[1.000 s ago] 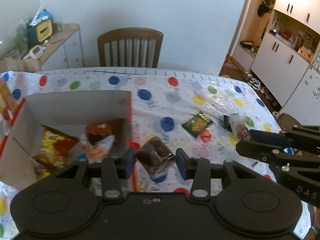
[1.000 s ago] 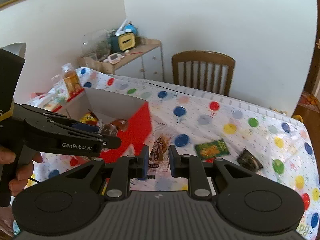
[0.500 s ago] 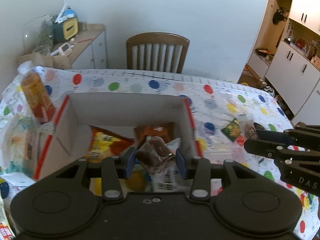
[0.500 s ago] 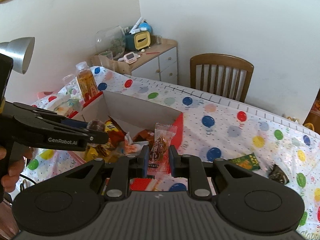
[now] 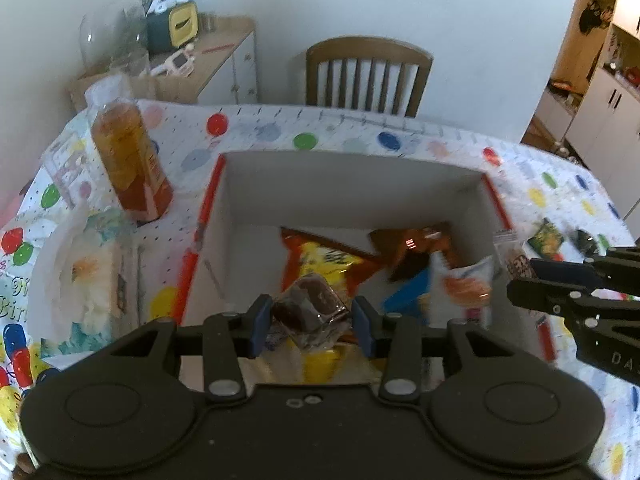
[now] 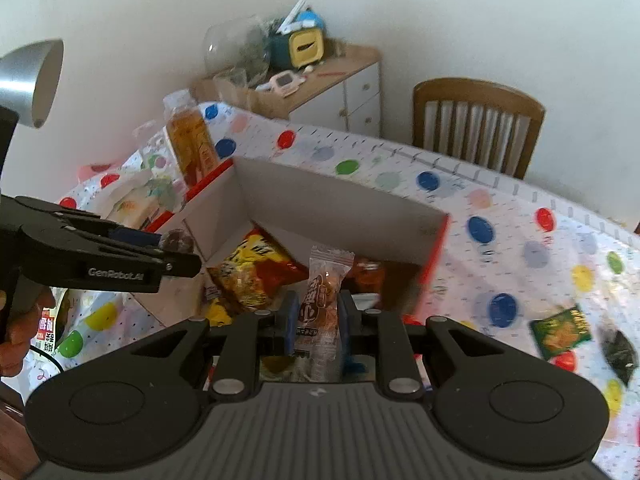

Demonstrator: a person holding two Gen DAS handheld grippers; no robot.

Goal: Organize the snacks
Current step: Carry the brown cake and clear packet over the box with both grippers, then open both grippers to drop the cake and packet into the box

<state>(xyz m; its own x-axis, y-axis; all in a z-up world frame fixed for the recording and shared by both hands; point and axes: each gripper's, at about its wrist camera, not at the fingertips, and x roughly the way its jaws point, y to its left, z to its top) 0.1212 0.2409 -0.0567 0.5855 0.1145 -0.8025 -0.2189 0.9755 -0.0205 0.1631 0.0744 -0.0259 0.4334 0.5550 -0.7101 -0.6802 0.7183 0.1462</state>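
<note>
Both your grippers hang over the open cardboard box [image 5: 352, 184], each clamped on a snack.

Your left gripper [image 5: 310, 322] pinches a clear-wrapped dark brown cake [image 5: 310, 304] between its blue pads, held above the near left part of the box. Your right gripper [image 6: 314, 320] squeezes a tall, upright, clear packet with an orange-brown sweet [image 6: 322, 300], above the box's near edge. Inside the box lie a yellow-and-red chip bag [image 5: 328, 258], a brown packet [image 5: 416, 242] and a white-and-orange packet [image 5: 466, 286]. A bottle of amber drink [image 5: 126, 152] stands on the spotted tablecloth [image 5: 400, 140] just left of the box; a green packet [image 6: 560, 330] and a dark packet [image 6: 620, 348] lie on the cloth to its right.
</note>
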